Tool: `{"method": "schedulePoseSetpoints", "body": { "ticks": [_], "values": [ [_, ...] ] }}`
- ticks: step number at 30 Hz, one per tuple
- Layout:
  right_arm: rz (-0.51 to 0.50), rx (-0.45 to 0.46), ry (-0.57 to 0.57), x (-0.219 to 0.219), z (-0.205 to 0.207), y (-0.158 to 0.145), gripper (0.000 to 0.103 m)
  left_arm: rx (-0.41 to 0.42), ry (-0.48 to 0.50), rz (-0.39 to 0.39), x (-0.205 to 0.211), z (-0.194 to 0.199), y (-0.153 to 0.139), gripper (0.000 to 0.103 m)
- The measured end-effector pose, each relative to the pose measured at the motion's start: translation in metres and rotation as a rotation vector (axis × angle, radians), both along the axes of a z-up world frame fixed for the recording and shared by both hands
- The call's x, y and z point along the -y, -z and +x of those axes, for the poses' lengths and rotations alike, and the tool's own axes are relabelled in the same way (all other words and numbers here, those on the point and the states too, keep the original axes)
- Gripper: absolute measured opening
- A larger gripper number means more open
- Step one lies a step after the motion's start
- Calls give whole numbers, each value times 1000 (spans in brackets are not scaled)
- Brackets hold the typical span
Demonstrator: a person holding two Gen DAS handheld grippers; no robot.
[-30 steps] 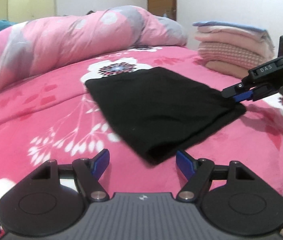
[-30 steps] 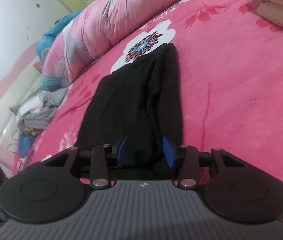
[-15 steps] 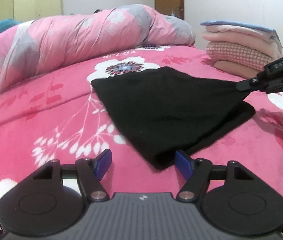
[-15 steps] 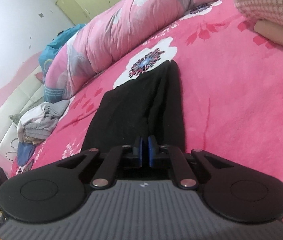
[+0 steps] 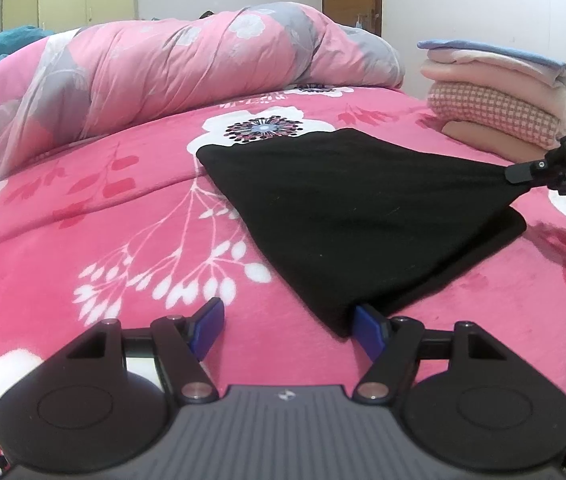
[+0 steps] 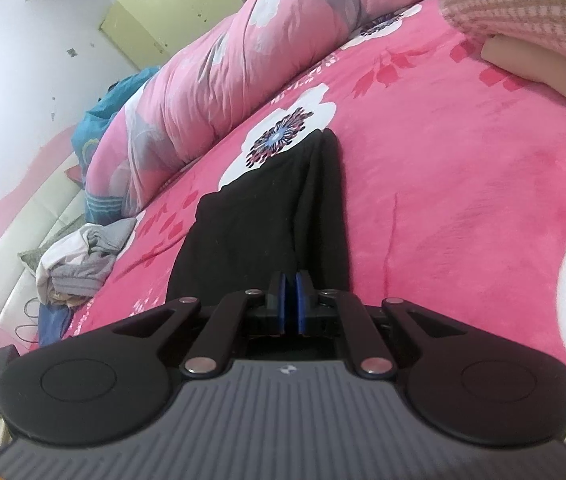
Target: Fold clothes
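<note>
The black garment (image 5: 347,216) is lying on the pink floral blanket (image 5: 83,248), one corner being pinched and lifted by the closed right gripper (image 6: 291,306). The left gripper (image 5: 289,328) is being held wide open, empty, at the near corner.

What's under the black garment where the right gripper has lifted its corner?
Under the lifted top layer of the black garment, a lower black layer lies flat on the pink floral blanket. The right gripper pinches the raised corner. Anything between the layers is covered.
</note>
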State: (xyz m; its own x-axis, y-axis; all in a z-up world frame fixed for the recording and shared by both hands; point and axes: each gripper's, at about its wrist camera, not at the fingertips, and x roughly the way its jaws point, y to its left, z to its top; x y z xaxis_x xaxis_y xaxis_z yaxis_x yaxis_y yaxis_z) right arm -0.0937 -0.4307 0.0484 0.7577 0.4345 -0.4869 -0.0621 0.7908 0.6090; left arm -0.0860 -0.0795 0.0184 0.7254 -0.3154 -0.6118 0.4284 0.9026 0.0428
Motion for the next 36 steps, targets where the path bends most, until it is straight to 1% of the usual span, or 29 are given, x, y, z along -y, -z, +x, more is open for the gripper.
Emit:
{"method": "schedulePoseSetpoints", "body": {
  "ticks": [4, 7, 11, 13, 16, 20, 26, 28, 29, 31, 32, 34, 36],
  "values": [
    [12, -5, 12, 3, -3, 2, 3, 5, 3, 9, 1, -1, 0, 71],
    [24, 9, 29, 7, -8, 1, 1, 7, 5, 13, 1, -1, 0, 71],
    [54, -72, 47, 11, -5, 26, 1, 11, 8, 19, 1, -1, 0, 71],
    [75, -83, 53, 11, -6, 34, 1, 17, 10, 32, 2, -3, -1, 71],
    [94, -35, 61, 14, -12, 24, 4, 32, 16, 50, 3, -6, -2, 71],
    [76, -14, 65, 17, -15, 15, 6, 48, 22, 56, 4, -9, -3, 69],
    [8, 21, 31, 3, -17, 11, 6, 50, 35, 58, 7, -14, -4, 59],
    [-14, 21, 19, 0, -14, 12, 7, 54, 38, 54, 8, -16, -5, 54],
    [-25, 20, 13, -2, -12, 13, 9, 54, 39, 51, 8, -16, -5, 53],
    [-44, 15, 1, -5, -7, 14, 17, 51, 42, 44, 9, -16, -5, 47],
    [-51, 14, -5, -6, -6, 15, 23, 48, 45, 44, 10, -17, -4, 45],
    [-75, 20, -10, -9, -6, 14, 25, 47, 53, 50, 13, -18, -2, 39],
    [-109, 33, -5, -12, -8, 12, 26, 57, 62, 71, 17, -20, 0, 36]
  ]
}}
